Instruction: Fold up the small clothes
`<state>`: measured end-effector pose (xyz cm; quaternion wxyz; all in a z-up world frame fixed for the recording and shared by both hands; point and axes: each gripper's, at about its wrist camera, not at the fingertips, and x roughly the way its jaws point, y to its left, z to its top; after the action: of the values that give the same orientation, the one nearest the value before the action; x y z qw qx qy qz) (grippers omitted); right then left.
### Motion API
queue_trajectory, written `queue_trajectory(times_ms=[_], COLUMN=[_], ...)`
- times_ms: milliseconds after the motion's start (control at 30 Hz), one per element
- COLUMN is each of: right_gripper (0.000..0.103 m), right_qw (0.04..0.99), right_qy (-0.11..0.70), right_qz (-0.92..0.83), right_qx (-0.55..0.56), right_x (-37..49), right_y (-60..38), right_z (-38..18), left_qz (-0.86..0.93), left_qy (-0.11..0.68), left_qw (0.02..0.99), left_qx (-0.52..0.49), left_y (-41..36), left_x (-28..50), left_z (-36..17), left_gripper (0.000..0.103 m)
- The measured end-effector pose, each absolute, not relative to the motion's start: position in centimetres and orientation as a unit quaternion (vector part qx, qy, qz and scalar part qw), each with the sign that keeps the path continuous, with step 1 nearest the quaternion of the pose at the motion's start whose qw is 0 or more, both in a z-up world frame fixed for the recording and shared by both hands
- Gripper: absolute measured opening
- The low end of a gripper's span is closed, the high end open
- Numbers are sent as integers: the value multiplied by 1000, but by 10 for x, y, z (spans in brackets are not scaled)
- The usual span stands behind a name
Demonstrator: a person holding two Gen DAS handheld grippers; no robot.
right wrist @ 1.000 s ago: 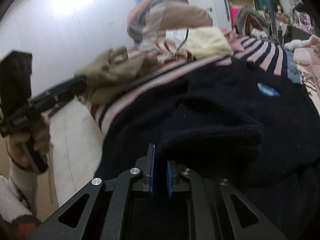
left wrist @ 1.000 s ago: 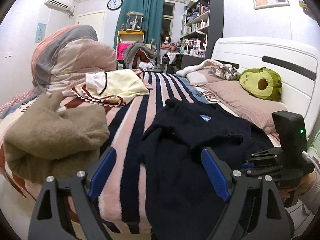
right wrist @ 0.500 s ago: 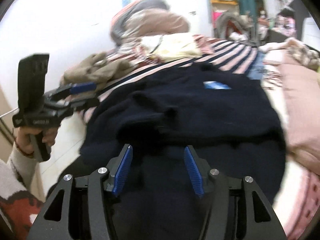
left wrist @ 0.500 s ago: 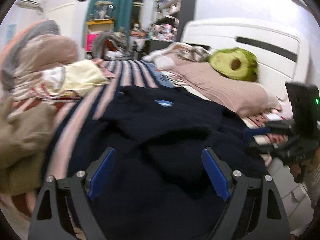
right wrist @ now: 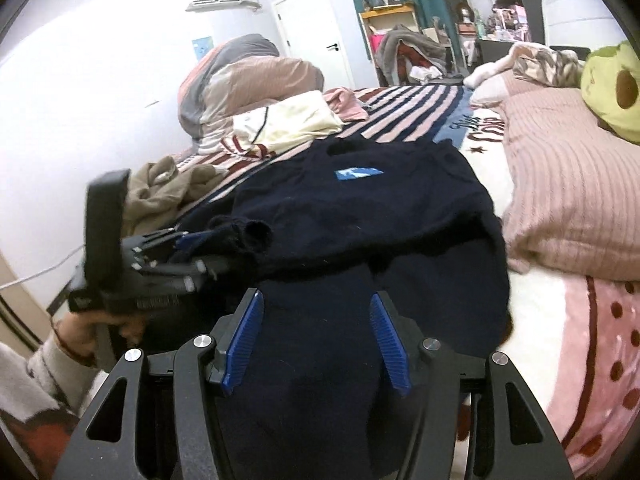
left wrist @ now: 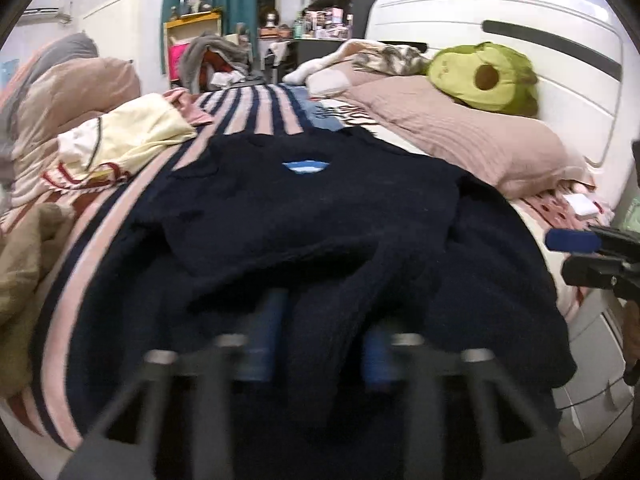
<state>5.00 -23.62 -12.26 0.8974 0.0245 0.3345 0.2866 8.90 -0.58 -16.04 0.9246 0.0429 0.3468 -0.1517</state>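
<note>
A dark navy sweater (left wrist: 312, 216) with a light blue neck label (left wrist: 305, 167) lies spread on the striped bed; it also shows in the right wrist view (right wrist: 360, 220). My left gripper (left wrist: 320, 344) is blurred, its jaws closing around a raised fold of the sweater's near part. In the right wrist view the left gripper (right wrist: 200, 252) sits at the sweater's left sleeve, with fabric between its fingers. My right gripper (right wrist: 318, 344) is open and empty, low over the sweater's near hem. It shows at the right edge of the left wrist view (left wrist: 576, 248).
A tan garment (right wrist: 168, 192) and a yellow-white garment (right wrist: 296, 120) lie on the bed's left side. A rolled duvet (right wrist: 240, 76) sits behind them. Pink pillows (right wrist: 568, 184) and a green avocado plush (left wrist: 484, 76) lie at the right by the white headboard (left wrist: 520, 32).
My right gripper let go of the sweater, opened and drew back to the near hem. My left gripper moved right onto the sweater and its jaws narrowed around a fold.
</note>
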Motion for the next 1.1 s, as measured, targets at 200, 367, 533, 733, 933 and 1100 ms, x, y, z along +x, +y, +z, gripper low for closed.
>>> queue_trajectory(times_ms=[200, 367, 533, 733, 933, 1100], right_gripper=[51, 51, 51, 52, 73, 79], right_qw=[899, 901, 896, 878, 854, 809], right_qy=[340, 347, 372, 420, 471, 494], right_qz=[270, 252, 229, 205, 169, 199], right_qx=[56, 71, 78, 103, 145, 248], right_x=[50, 46, 41, 27, 19, 16], right_y=[-252, -262, -267, -274, -286, -295], right_z=[-129, -129, -138, -163, -196, -220], left_qz=[-126, -105, -88, -89, -97, -127], left_qy=[327, 334, 365, 389, 406, 426], left_qw=[936, 935, 925, 916, 906, 890], left_qx=[-22, -50, -57, -51, -71, -102], left_y=[39, 78, 108, 146, 161, 159], left_x=[77, 61, 45, 23, 21, 32], left_z=[-147, -147, -166, -184, -201, -221], left_gripper=[8, 19, 37, 84, 85, 85])
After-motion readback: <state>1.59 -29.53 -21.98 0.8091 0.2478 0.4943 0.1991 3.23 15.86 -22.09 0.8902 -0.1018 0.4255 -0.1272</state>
